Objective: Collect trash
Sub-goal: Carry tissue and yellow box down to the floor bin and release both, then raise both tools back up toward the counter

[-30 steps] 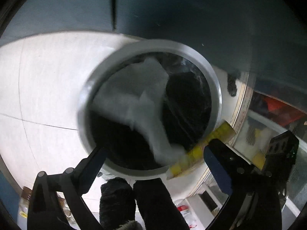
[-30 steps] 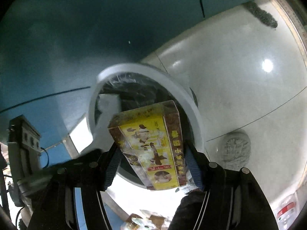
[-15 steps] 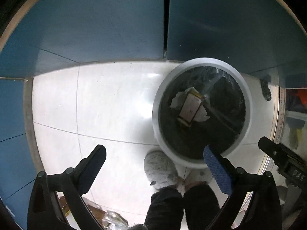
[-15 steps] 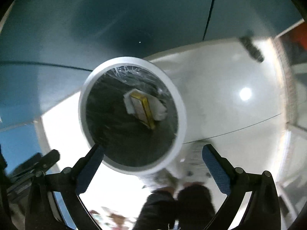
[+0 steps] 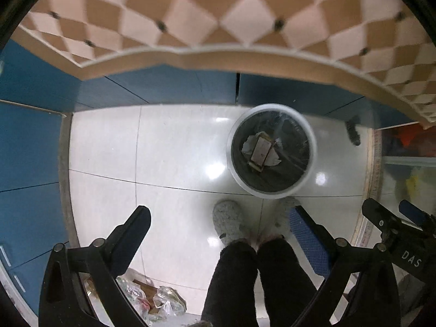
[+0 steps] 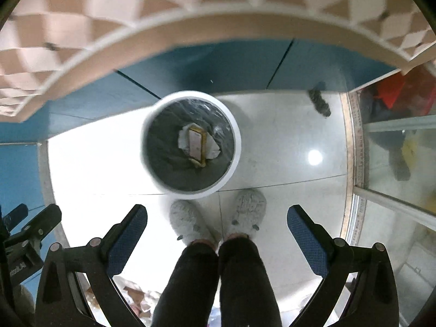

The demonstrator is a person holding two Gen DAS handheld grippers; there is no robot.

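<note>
Far below right hand-held gripper (image 6: 217,227): box (image 6: 196,145).

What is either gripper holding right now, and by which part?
Nothing. The left gripper and the right gripper both stand open and empty. The yellow box and white paper lie inside the trash bin.
</note>
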